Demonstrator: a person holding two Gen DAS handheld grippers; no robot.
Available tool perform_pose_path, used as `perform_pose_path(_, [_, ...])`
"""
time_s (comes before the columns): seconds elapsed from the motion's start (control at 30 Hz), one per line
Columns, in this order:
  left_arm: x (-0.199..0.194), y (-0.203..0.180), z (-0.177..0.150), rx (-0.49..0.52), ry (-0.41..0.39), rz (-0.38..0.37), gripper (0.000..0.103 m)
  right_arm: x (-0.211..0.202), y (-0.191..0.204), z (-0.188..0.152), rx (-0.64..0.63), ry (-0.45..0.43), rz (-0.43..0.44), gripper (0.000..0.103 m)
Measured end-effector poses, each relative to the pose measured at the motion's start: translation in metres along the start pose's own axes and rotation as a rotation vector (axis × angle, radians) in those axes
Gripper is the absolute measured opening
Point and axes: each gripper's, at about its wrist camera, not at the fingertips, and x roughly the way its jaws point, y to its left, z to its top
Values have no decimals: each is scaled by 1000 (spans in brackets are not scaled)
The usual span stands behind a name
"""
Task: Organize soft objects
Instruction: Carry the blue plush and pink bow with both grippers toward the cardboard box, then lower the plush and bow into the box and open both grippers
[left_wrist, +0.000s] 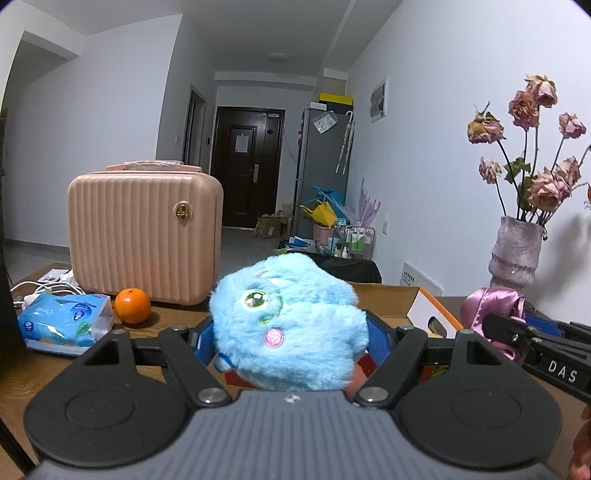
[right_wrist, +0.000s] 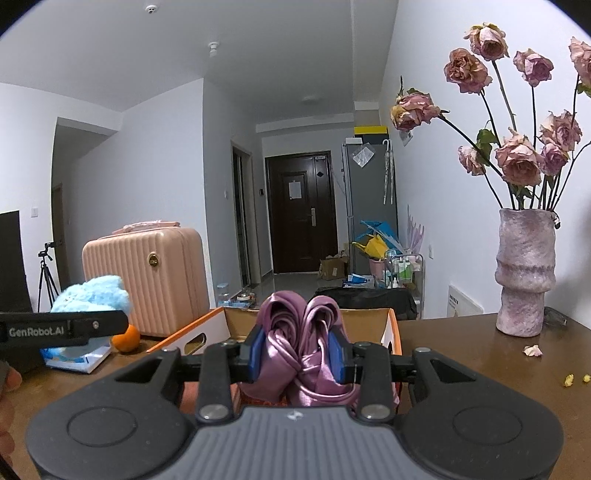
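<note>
Left claw clamped on blue plush toy, pads sunk in fur, toy held clear of table. Right claw pinched narrow on bunched purple satin cloth. Both hang near open cardboard box, likely drop spot for soft things. Brown table: pink case far left, orange and tissue pack beside it, vase of dried roses right. Hallway with dark door beyond.

We count one fluffy blue plush toy, one knotted purple satin cloth, one round orange fruit, one ribbed pink hard-shell case, one blue tissue pack, one textured pink vase and one open cardboard box.
</note>
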Motion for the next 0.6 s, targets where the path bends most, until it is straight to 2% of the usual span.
perform_pose_path(0.6, [60,-9,13,-15,0,15,77,51,-9,10,-4,2,-4,35])
